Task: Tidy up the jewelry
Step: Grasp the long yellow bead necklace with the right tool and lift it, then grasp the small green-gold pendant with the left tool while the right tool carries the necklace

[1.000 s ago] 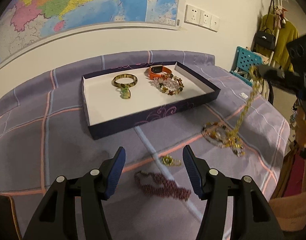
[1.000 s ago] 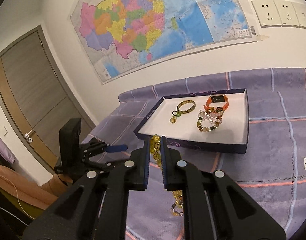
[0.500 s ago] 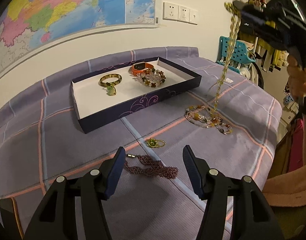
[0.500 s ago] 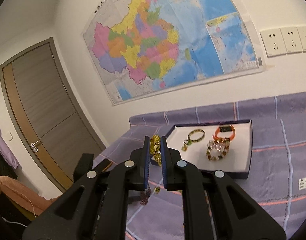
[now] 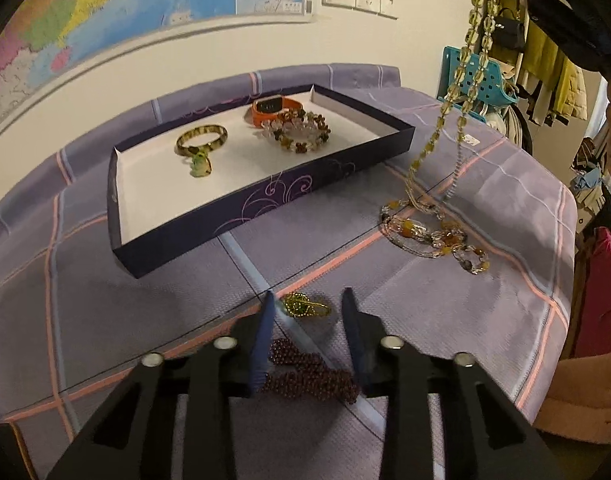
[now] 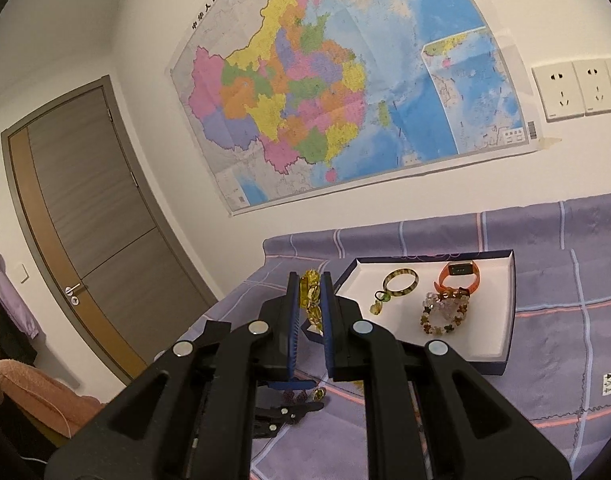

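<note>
A dark box with a white floor holds a green bangle, an orange watch and a flower-bead bracelet. My right gripper is shut on a yellow bead necklace and holds it high; the strand hangs down to the cloth right of the box. My left gripper is open, low over the cloth. A small green-gold ornament and a maroon bead strand lie between its fingers. An amber and clear necklace lies on the cloth to the right.
The table wears a purple checked cloth and stands against a wall with a map. A teal chair and hanging clothes stand to the right. A door is at the left.
My right gripper has risen further with the yellow necklace, drawing more of it off the cloth. My left gripper has moved forward over the maroon strand, toward the green-gold ornament.
</note>
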`<action>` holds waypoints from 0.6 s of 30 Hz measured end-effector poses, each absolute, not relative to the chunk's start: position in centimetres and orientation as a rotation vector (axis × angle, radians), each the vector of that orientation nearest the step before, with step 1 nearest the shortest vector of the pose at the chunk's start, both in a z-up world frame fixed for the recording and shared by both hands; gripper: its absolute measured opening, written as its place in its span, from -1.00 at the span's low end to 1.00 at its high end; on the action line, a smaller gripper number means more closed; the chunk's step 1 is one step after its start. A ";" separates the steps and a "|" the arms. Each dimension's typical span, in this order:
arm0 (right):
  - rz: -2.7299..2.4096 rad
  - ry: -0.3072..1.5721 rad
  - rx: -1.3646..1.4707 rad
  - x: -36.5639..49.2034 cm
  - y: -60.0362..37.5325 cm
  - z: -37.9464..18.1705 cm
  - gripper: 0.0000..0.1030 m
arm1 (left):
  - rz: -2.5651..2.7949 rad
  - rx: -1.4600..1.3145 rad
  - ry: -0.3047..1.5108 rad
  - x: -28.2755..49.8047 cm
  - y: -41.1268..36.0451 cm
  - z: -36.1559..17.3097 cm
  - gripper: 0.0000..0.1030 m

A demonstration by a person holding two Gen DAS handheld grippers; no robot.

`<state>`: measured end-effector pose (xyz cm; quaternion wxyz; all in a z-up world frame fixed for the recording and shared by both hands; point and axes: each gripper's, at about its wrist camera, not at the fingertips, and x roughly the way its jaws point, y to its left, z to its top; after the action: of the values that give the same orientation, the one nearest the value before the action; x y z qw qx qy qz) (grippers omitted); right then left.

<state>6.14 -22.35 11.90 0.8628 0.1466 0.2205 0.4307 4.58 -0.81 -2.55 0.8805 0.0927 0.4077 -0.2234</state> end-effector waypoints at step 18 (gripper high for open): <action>0.885 0.481 0.311 7.1 -22.1 11.3 -0.80 | -0.426 0.140 0.840 4.9 0.0 -1.6 -0.80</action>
<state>7.13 -22.09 11.32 0.8643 0.1482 0.2297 0.4222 4.86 -0.04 -1.60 0.8888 0.0676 0.4045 -0.2048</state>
